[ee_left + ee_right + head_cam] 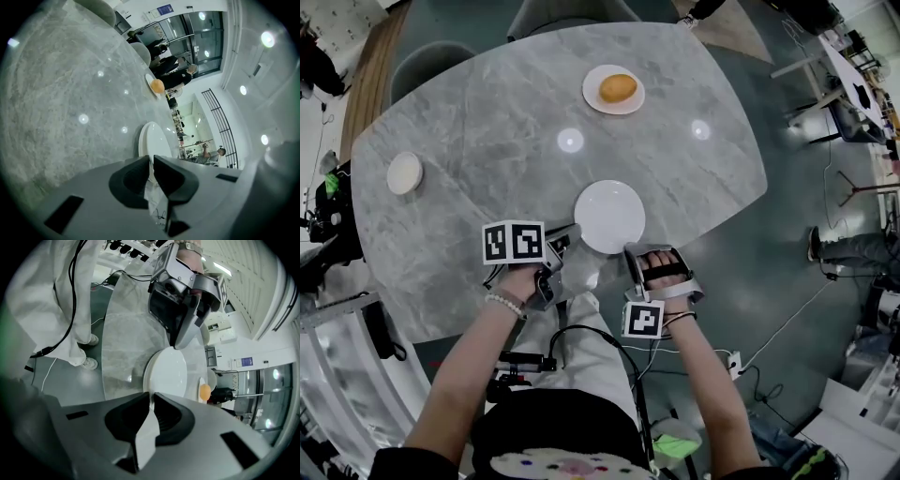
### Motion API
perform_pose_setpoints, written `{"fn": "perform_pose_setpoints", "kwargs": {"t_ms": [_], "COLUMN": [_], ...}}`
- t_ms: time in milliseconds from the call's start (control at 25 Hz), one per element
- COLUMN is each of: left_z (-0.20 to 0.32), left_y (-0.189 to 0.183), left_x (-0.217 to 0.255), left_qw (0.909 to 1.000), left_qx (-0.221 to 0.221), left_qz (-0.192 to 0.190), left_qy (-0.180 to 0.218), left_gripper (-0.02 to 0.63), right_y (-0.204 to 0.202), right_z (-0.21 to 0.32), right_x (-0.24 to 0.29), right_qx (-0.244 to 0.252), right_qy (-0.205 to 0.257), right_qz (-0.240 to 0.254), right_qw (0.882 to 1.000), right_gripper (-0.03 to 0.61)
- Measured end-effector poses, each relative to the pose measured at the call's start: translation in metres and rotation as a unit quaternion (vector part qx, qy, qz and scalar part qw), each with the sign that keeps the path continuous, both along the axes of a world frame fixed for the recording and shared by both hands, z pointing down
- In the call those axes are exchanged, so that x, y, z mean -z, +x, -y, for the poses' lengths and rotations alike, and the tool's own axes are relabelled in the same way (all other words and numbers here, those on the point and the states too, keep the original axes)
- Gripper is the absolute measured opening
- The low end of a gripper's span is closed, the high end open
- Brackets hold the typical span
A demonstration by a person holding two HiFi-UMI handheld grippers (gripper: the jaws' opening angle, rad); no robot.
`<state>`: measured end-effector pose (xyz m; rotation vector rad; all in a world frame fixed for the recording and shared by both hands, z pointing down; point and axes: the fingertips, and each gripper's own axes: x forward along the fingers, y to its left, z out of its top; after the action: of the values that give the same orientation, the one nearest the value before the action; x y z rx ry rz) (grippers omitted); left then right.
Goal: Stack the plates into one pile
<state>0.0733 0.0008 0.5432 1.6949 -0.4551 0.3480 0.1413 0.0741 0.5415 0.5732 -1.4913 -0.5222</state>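
Nothing is stacked yet. My left tongs [571,236] pinch the near plate [609,214], my right tongs [630,253] stand narrow and slack at its rim; the far-left plate [404,173] and the far plate [592,96] remain apart.

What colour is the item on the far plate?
The item is orange; head view shows it best.

Three white plates [609,217] [590,96] [404,173], one orange [618,88], two grippers [571,232] [630,253], one grey marble table [487,112].
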Motion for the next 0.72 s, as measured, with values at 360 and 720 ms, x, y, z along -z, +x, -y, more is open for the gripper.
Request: {"fn": "perform_pose_setpoints", "kwargs": {"t_ms": [360, 720], "left_z": [0.002, 0.004], "left_y": [0.002, 0.003], "left_x": [-0.005, -0.007], "left_qw": [0.9999, 0.9997], "left_qx": [-0.002, -0.008], "left_qz": [0.011, 0.022], "left_qy": [0.002, 0.010], "left_gripper": [0.035, 0.038], "right_y": [0.008, 0.014], "right_z": [0.005, 0.005], "right_x": [-0.005, -0.012], "right_qx": [-0.002, -0.028], "right_qy": [-0.014, -0.034], "right_qz": [-0.007, 0.022], "right_qw": [1.000, 0.999], "right_gripper": [0.044, 0.054]}}
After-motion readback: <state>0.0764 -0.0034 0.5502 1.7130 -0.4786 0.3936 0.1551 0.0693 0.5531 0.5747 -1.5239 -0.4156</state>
